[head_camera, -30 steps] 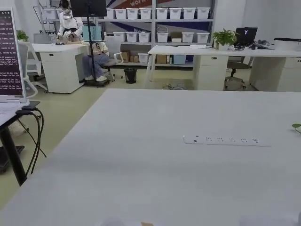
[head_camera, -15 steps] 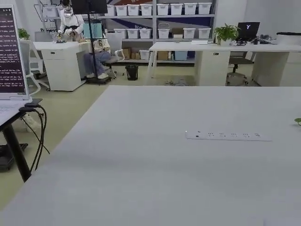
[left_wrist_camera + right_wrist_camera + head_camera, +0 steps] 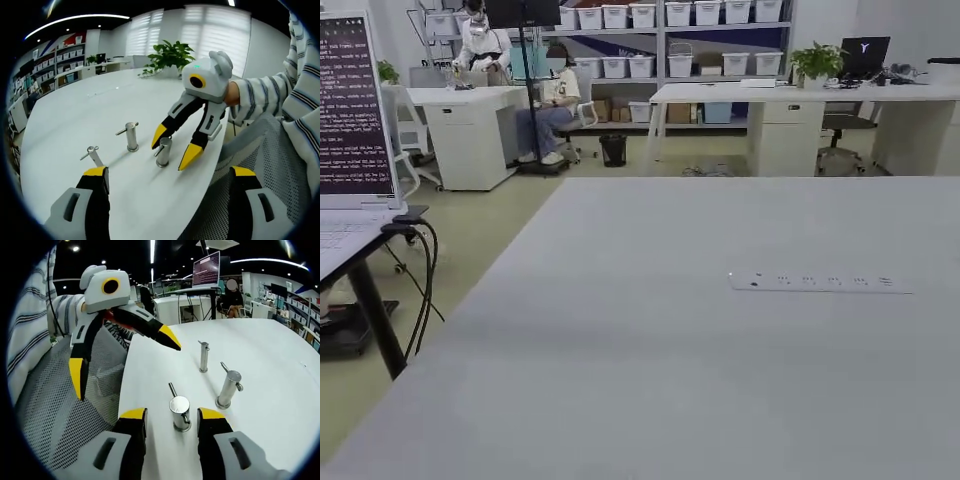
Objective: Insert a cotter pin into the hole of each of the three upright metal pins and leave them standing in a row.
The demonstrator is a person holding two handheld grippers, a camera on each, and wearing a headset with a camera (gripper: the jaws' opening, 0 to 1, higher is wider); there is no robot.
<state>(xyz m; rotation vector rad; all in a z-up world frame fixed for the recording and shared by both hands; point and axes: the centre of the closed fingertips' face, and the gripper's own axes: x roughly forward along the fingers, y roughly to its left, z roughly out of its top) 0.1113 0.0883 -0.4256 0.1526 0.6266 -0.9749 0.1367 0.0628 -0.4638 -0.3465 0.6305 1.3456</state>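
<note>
Cotters (image 3: pixel 172 389) appear to sit through the heads of all three pins, so I judge the inserting done and the lining-up in hand. The right gripper (image 3: pixel 172 412) has its jaws partly open on either side of the near pin (image 3: pixel 180 410). A sliver of table (image 3: pixel 270 405) shows on each side, so it brackets the pin without squeezing it. The left gripper (image 3: pixel 168 172) is spread wide and carries nothing; in the right gripper view it hangs by the table edge, above a mesh chair (image 3: pixel 95 405). The far pin (image 3: pixel 203 356) and the side pin (image 3: pixel 229 387) stand on their bases near the first, but the three make a loose triangle, not a line.

As I read it, the next move calls for closing on the near pin below its cotter, so the cotter is not knocked. The pin then has to be brought level with the other two without tipping it.

The right gripper view gives the gaps between jaws and pin. The left gripper view gives the right gripper from outside, its tips straddling that pin, with another pin just beyond its own left jaw. The head view looks across the far tabletop to a strip (image 3: pixel 820 282) and a laptop (image 3: pixel 350 110), with people at desks beyond.
</note>
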